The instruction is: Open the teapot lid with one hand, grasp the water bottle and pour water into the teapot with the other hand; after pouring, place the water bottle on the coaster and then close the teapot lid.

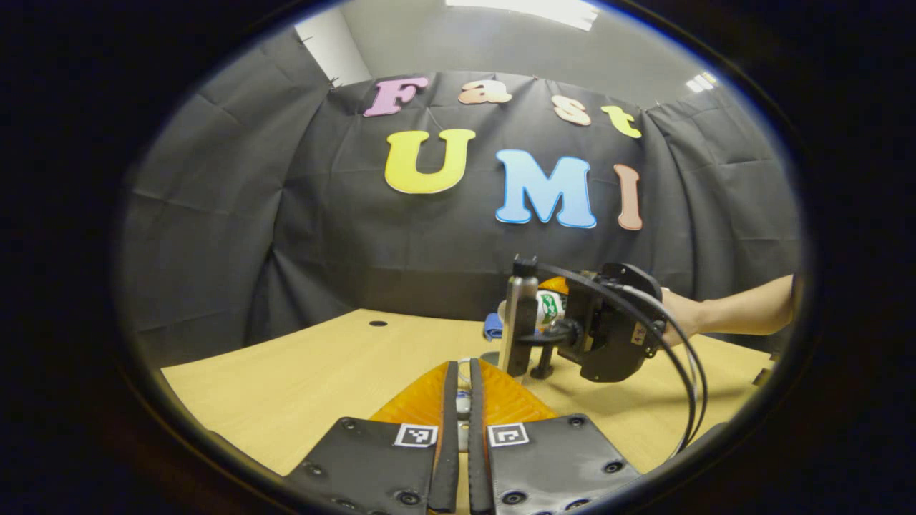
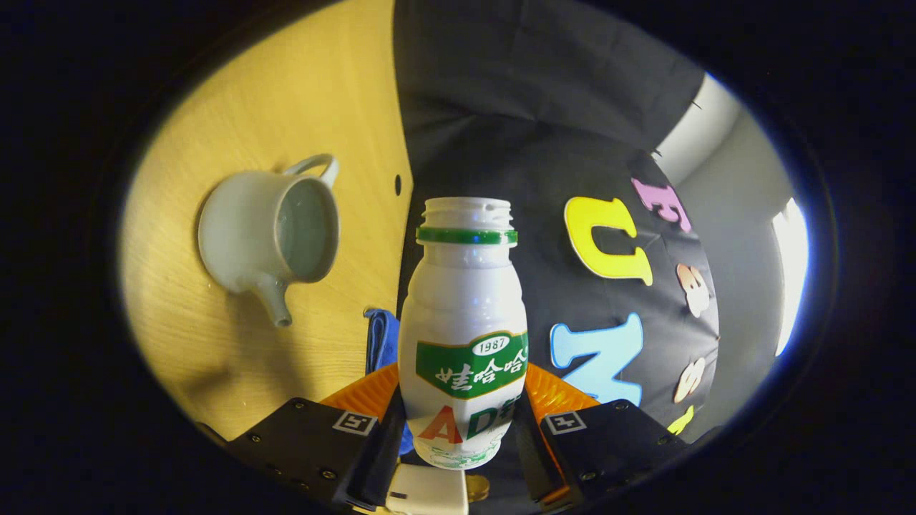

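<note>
Judging by how things lie, the task is about half done: the teapot (image 2: 268,232) stands lidless on the wooden table (image 2: 236,107), and the water bottle (image 2: 464,336), uncapped, is clamped between both fingers of the right gripper (image 2: 458,429), low on its body. It looks tipped onto its side, its mouth past the pot rather than over it; whether water has gone in I cannot tell, though the pot's inside looks faintly wet. Left to do, as I read it: finish or confirm the pour, stand the bottle on the coaster, then put the lid back.

The left gripper (image 1: 463,408) has its 2 fingers nearly together on a small pale thing, probably the lid's knob, though too little shows to be sure.

The left gripper view gives the right gripper from outside, a hand (image 1: 680,315) behind it, holding the bottle above the table, with a blue cloth (image 1: 492,326) near. The right gripper view gives the open pot and the bottle's bare mouth.
</note>
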A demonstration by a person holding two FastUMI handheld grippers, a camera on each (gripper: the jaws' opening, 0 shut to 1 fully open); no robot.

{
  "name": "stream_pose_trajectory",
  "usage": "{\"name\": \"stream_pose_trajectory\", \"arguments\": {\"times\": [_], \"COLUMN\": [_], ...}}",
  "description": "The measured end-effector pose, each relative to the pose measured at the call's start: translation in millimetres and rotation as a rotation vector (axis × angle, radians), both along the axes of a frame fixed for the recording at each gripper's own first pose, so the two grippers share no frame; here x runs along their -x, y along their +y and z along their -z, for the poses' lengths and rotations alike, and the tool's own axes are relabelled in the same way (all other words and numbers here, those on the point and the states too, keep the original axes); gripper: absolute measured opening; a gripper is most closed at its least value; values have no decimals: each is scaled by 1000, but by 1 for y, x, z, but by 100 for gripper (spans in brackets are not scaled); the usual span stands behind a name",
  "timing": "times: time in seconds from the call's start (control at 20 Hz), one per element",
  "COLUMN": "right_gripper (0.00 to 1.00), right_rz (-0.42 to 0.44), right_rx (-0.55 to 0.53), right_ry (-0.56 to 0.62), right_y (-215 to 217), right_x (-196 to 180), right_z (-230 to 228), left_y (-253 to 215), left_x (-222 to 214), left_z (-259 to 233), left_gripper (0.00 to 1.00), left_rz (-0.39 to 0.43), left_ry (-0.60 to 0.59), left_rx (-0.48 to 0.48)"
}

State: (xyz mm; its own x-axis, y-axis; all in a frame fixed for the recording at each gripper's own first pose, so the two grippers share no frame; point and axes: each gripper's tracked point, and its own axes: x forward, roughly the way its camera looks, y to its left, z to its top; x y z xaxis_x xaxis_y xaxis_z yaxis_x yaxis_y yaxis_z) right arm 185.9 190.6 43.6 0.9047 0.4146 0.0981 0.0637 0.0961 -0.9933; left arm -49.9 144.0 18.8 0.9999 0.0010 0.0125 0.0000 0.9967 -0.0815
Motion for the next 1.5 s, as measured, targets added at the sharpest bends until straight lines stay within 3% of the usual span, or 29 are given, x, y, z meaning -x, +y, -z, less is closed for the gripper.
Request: {"name": "stream_pose_trajectory", "arguments": {"times": [0.25,0.35,0.45,0.65,0.75,0.85,1.15,1.25,1.3,1.35,1.5], "right_gripper": [70,70,70,70,70,70,70,70,70,70,70], "right_rz": [-3,20,45,66,83,104,133,140,141,140,141], "right_rx": [-245,-355,-489,-811,-907,-956,-1097,-1121,-1131,-1136,-1154], "right_ry": [100,141,194,346,368,351,428,432,432,433,452], "right_y": [-34,-59,-83,-116,-131,-148,-177,-186,-189,-190,-193], "right_x": [13,19,27,48,62,74,85,84,84,83,81], "right_z": [-7,-9,-9,-9,-19,-26,-7,-4,-3,-2,6], "left_y": [-8,-10,-11,-16,-24,-28,-47,-49,-50,-50,-54], "left_x": [-8,-13,-25,-64,-87,-108,-171,-187,-193,-198,-210], "left_z": [-26,-35,-41,-46,-46,-45,-18,-3,2,6,20], "left_gripper": [16,12,16,16,12,16,16,12,16,12,16], "left_rz": [44,65,90,127,153,164,178,172,166,163,156], "left_ry": [-57,-70,-74,-62,-43,-34,40,66,74,83,113], "left_rx": [-30,-21,8,36,70,93,49,14,1,-4,-23]}}
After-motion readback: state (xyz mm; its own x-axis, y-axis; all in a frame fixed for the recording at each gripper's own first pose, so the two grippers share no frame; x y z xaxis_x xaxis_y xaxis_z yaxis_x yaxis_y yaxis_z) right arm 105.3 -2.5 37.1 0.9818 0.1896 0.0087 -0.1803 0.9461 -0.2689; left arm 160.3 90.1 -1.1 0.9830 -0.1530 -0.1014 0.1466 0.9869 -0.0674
